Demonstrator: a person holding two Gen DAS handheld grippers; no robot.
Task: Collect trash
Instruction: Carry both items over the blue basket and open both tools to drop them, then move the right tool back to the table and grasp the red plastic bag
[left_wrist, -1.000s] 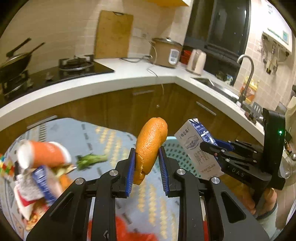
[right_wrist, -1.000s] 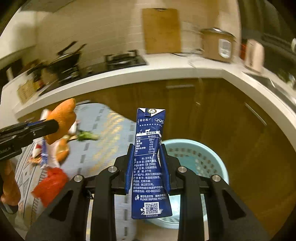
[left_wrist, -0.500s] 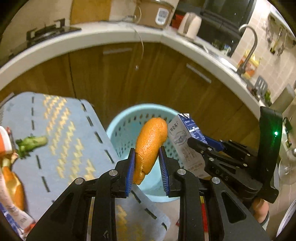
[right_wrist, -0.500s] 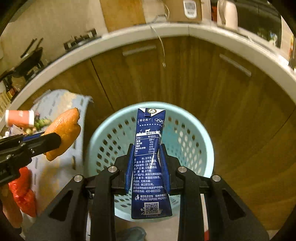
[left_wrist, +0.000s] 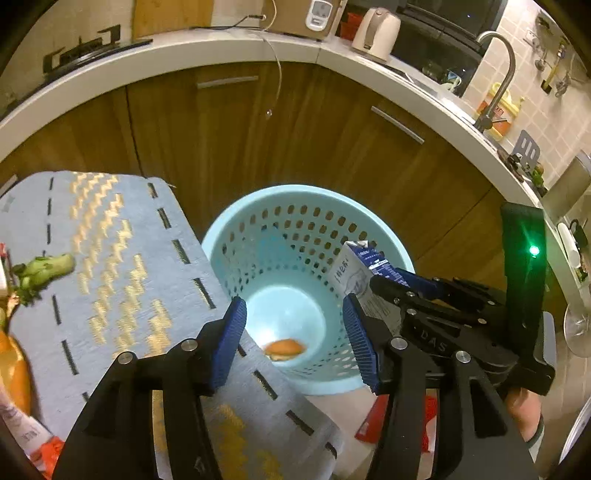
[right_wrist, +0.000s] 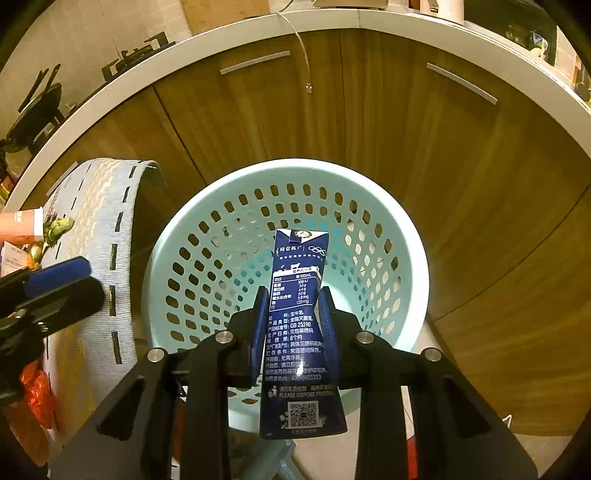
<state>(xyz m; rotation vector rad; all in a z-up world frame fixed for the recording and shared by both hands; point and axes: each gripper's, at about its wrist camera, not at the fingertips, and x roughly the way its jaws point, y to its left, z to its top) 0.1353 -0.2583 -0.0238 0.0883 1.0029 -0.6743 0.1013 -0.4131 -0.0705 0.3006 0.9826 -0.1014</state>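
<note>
Wooden kitchen cabinets curve behind a pale blue perforated basket (left_wrist: 384, 254). Left of the basket lies a blue-and-gold mat (left_wrist: 110, 266). Over it the left gripper (left_wrist: 295, 334) is opening, nothing between its jaws; an orange peel (left_wrist: 285, 348) lies on the basket's floor. Above the basket the right gripper (right_wrist: 293, 319) clamps a navy milk carton (right_wrist: 297, 295) printed "PLEASE DISPOSE PROPERLY".

Both views are lit by warm, yellowish indoor light, dim toward the wooden cabinets (right_wrist: 461, 192) and brighter on the white countertop (left_wrist: 229, 51), whose rim glares pale. The fisheye lens bends the counter into a strong arc and leaves black vignetted corners. Focus is fairly sharp at centre, where print on the milk carton (right_wrist: 295, 295) reads clearly, while the orange peel (left_wrist: 285, 349) in the basket (left_wrist: 295, 195) is smeared and a green lamp (left_wrist: 533, 251) flares brightly
</note>
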